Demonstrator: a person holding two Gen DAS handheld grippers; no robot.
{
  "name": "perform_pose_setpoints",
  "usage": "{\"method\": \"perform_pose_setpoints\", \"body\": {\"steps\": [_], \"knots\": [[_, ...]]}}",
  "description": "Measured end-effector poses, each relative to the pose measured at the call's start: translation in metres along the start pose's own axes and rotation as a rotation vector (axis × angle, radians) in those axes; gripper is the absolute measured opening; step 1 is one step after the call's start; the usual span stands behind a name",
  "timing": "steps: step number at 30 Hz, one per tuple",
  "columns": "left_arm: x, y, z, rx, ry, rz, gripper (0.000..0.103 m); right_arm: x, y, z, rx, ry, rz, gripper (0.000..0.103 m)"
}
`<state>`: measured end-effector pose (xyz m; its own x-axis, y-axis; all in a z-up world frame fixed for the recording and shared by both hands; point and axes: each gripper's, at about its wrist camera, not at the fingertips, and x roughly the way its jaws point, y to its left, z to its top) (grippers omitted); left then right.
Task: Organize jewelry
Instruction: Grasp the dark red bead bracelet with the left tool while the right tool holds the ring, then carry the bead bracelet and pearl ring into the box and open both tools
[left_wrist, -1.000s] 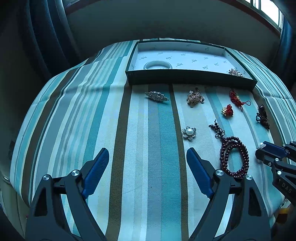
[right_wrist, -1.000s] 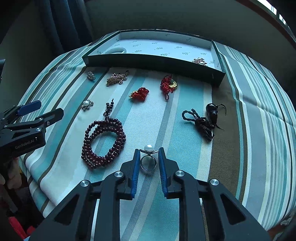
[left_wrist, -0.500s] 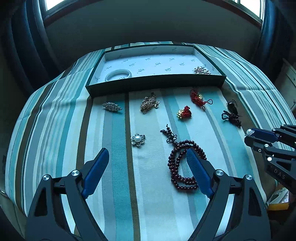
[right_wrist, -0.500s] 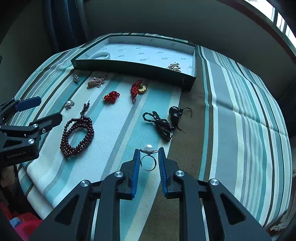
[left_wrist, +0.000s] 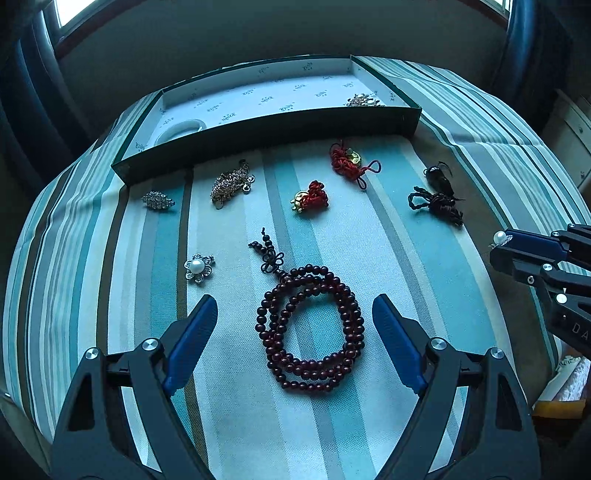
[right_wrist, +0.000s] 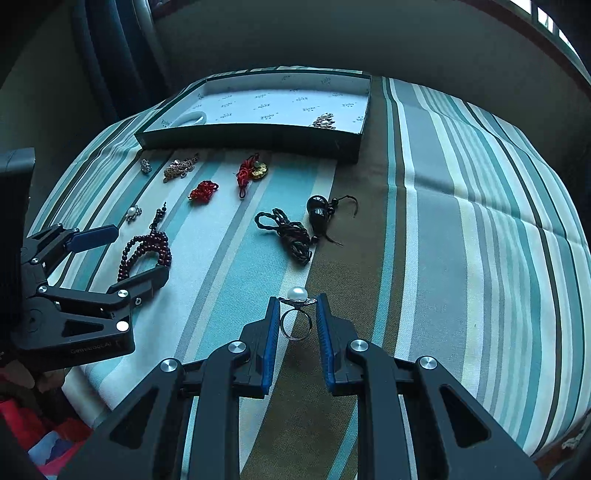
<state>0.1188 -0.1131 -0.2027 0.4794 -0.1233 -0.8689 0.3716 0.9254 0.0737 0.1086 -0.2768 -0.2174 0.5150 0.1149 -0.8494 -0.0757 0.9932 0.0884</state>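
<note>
Hovering, right tool (right_wrist: 294, 325) pinches pearl ring (right_wrist: 296, 314).

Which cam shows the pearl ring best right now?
Right wrist. The pearl ring sits centred and close between the right gripper jaws, band and pearl both visible. Left wrist view catches only the pearl poking past the right gripper's tip at the frame's right edge; the band is hidden.

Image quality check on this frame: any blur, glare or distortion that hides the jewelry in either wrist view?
Left wrist: sharp, strong fisheye bend, dim bluish backlight from windows; bead bracelet crisp between the open left gripper. Right wrist: equally sharp, corners dark; pearl ring clear in the right gripper.
</note>
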Motion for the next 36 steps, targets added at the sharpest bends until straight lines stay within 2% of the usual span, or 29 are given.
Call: {"method": "perform_pose_setpoints", "body": {"steps": [2,5,7,11,12,15,16,20,27,36], "knots": [[0.003,0.000,-0.002,0.000,0.014,0.003,0.086,0.001,0.000,0.001,0.003,0.002,0.006,0.021],[0.004,0.002,-0.003,-0.004,0.018,-0.018,0.077,0.002,-0.001,0.000,0.009,0.003,0.009,0.021],[0.003,0.002,-0.003,-0.003,0.016,-0.059,0.061,0.002,-0.002,0.000,0.011,0.005,0.010,0.021],[0.001,0.000,-0.003,0.011,0.010,-0.077,0.049,0.003,0.000,0.000,0.007,0.006,0.007,0.021],[0.000,-0.001,-0.004,0.016,0.007,-0.085,0.040,0.003,0.001,0.000,0.006,0.006,0.006,0.021],[-0.001,-0.001,-0.003,0.020,0.006,-0.089,0.028,0.003,0.002,0.000,0.002,0.007,0.003,0.021],[-0.001,-0.001,-0.003,0.020,0.006,-0.098,0.021,0.003,0.002,0.000,0.001,0.008,0.002,0.021],[-0.002,0.003,-0.005,0.009,0.005,-0.102,0.016,0.003,0.004,0.000,-0.004,0.007,0.000,0.021],[-0.007,0.005,-0.006,0.005,-0.003,-0.099,0.015,0.003,0.005,0.000,-0.006,0.002,-0.004,0.021],[-0.023,0.010,0.005,0.005,-0.063,-0.094,0.015,-0.002,0.013,0.009,-0.017,-0.016,-0.001,0.021]]}}
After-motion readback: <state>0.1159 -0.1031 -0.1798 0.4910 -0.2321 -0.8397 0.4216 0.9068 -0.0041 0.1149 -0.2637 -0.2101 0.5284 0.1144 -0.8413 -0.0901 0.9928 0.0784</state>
